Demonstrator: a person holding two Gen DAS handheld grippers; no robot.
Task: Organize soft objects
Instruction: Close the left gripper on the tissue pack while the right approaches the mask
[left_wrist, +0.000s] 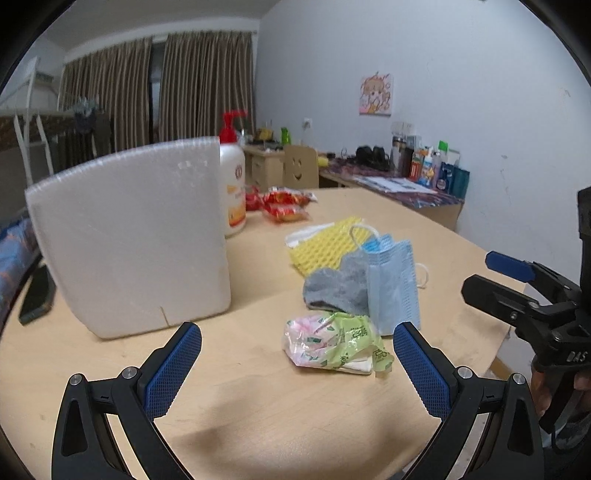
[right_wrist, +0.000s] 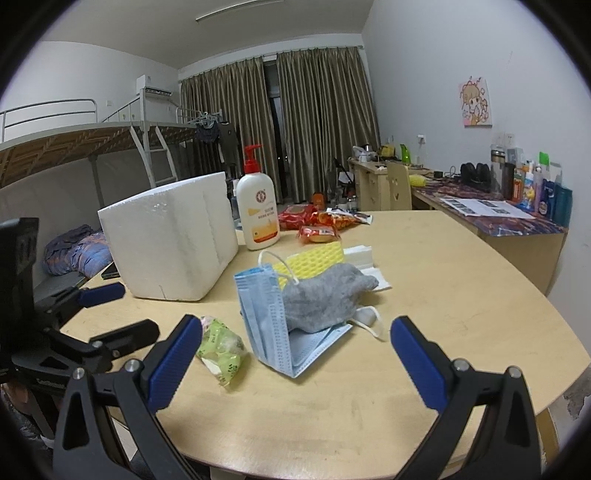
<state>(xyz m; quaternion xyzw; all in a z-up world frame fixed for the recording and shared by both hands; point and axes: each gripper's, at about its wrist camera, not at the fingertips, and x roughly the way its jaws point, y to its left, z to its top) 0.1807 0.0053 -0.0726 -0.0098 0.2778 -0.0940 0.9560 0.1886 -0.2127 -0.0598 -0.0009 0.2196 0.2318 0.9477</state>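
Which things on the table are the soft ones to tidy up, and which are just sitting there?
For the job:
- blue face mask
- grey sock
- yellow sponge cloth
- green tissue packet
- white foam box, probably where they go

Just lying about:
- lotion pump bottle
- red snack packets
- phone

White letters "DAS" stand on the black body of the right tool (left_wrist: 517, 275), at 4 o'clock in the left wrist view. The lotion bottle (right_wrist: 258, 212) carries a round red emblem and an orange label with print too small to read. The green packet (left_wrist: 334, 343) bears dark printed characters, not legible. The papers (right_wrist: 484, 207) on the far desk show print that cannot be read.
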